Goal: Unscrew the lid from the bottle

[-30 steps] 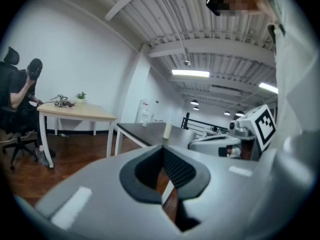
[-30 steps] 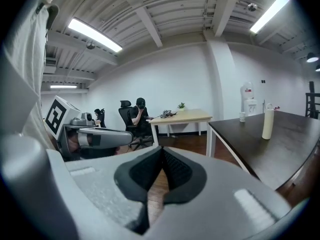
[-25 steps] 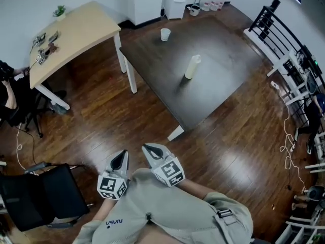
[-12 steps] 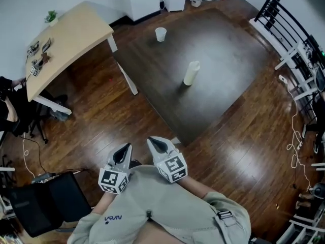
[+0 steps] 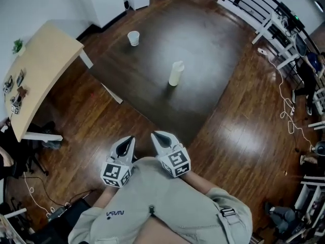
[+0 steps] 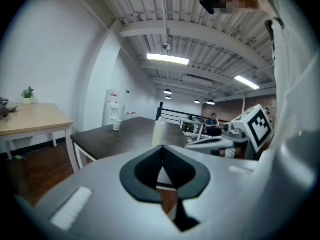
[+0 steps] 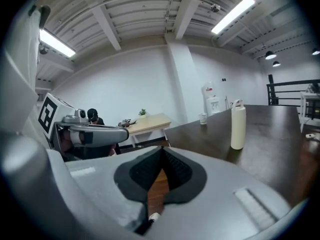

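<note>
A tall cream bottle (image 5: pixel 175 73) with its lid on stands upright near the middle of the dark table (image 5: pixel 203 39); it shows as the bottle (image 7: pixel 238 126) in the right gripper view and as the bottle (image 6: pixel 159 133) just past the jaws in the left gripper view. My left gripper (image 5: pixel 126 144) and right gripper (image 5: pixel 159 138) are held side by side close to my body, above the wooden floor, well short of the table. Both are shut with nothing between the jaws.
A clear plastic cup (image 5: pixel 133 37) stands near the dark table's far left corner. A light wooden table (image 5: pixel 35 75) with small items sits to the left. Black railing (image 5: pixel 249 1), white racks and cables line the right side. A seated person (image 7: pixel 93 116) shows far off.
The whole view has shifted: the dark table and bottle now lie closer and more central, the light table has slid left. Both grippers stay shut in front of my body.
</note>
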{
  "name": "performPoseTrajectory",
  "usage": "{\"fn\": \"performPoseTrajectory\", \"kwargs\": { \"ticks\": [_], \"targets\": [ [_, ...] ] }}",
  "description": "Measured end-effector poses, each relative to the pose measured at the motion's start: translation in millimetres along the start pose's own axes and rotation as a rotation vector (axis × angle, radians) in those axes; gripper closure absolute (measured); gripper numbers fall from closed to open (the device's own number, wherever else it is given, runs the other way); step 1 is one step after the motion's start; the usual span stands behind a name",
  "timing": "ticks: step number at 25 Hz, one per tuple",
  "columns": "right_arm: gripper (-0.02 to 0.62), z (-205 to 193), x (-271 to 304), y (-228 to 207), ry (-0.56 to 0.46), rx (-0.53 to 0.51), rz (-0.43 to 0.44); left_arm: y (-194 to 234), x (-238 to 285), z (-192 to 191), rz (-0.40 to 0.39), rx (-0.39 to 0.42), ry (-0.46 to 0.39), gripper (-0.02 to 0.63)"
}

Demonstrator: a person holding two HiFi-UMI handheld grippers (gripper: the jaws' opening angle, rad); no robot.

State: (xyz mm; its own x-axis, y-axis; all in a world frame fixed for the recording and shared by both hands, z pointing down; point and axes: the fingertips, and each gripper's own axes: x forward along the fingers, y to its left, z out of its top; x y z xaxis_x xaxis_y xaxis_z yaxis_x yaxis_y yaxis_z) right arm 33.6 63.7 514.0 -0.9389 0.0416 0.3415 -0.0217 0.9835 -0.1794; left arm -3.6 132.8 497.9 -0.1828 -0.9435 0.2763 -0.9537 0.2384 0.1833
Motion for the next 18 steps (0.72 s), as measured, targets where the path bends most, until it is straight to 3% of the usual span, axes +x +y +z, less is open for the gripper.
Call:
{"fn": "performPoseTrajectory", "kwargs": {
  "ticks": [7, 13, 18],
  "targets": [
    [0.597, 29, 34, 0, -0.018, -0.004, -0.155, 38, 27, 29, -0.191, 0.019, -0.012, 0.601],
    [0.597, 43, 57, -1, -0.035, 0.033, -0.297, 80, 35, 38, -0.271, 0.0, -0.018, 0.601],
    [0.597, 50, 63, -5, -0.033, 0.031, -0.362, 91, 46, 47, -0.324, 0.0, -0.014, 0.601]
  ]
}}
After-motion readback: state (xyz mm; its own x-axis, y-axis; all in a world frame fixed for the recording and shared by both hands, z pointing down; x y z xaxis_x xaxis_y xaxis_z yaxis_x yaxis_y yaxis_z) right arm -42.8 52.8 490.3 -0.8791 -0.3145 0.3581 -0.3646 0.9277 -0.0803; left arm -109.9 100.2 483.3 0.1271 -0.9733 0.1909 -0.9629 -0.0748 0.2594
